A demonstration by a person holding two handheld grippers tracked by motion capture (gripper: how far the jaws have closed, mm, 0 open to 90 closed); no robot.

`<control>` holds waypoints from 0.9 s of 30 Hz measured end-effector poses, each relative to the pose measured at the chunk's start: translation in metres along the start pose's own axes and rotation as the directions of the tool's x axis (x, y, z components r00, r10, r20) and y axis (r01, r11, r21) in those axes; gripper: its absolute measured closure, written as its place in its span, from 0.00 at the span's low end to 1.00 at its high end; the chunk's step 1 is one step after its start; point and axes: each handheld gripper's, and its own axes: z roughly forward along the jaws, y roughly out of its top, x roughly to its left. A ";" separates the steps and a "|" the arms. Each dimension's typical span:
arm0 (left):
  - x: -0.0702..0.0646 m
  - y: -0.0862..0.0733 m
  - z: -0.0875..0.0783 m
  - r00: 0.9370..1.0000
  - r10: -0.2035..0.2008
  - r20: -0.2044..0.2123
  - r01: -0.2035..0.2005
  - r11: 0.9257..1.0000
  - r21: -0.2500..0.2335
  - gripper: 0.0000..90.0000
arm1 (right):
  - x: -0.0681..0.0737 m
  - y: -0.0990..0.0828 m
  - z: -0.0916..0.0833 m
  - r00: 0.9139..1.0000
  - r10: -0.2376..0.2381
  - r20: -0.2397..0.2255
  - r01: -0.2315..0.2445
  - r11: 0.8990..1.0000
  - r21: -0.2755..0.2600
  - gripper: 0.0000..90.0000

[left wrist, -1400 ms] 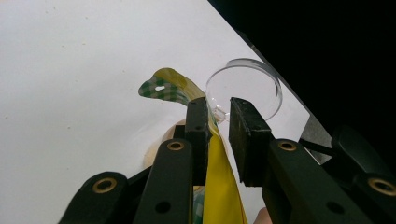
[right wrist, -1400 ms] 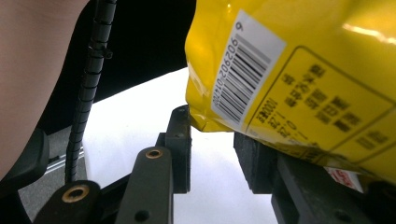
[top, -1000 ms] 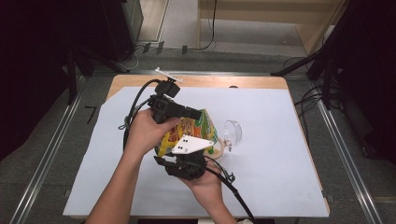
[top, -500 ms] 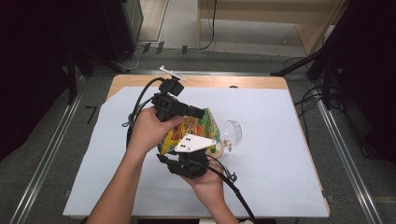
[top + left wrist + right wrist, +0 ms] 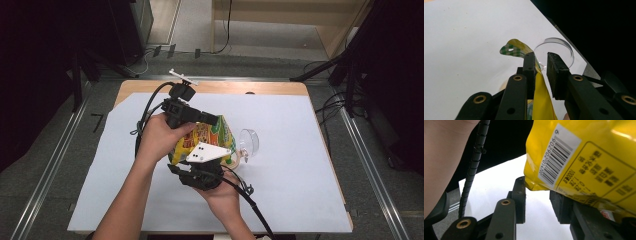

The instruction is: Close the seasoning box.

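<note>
High view: both hands meet mid-tabletop (image 5: 125, 200) over a yellow foil snack bag w/ green-check top (image 5: 210, 137), held up off the white sheet. A clear plastic bowl lying on its side (image 5: 248, 142) sits just right of the bag.

Left claw (image 5: 540, 67) comes at the bag from above; the bag's top edge runs up betw. its jaws, lying against one pad, w/ a gap to the other, so it's only partly closed and I can't tell if it truly pinches.

Right claw (image 5: 537, 202) is under the bag, near its barcode corner. The corner rests on one jaw; jaws stand apart, grip unclear.

Bag's long axis runs roughly claw to claw, bowl mouth beyond the bag's top. Prob. next: tip the bag toward the bowl; left hand is nearer it.
</note>
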 end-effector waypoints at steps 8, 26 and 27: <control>0.003 0.000 -0.003 1.000 -0.012 -0.001 0.012 1.000 -0.004 0.86 | 0.001 0.003 0.002 1.000 -0.010 -0.007 0.010 1.000 0.008 0.75; 0.005 -0.001 -0.001 0.999 -0.035 0.012 0.035 0.999 0.020 0.85 | 0.002 0.005 -0.001 1.000 -0.013 -0.018 0.014 0.999 0.035 0.75; 0.005 -0.001 -0.002 0.999 -0.036 0.012 0.036 0.999 0.022 0.85 | 0.002 0.005 -0.001 1.000 -0.011 -0.020 0.012 0.999 0.037 0.75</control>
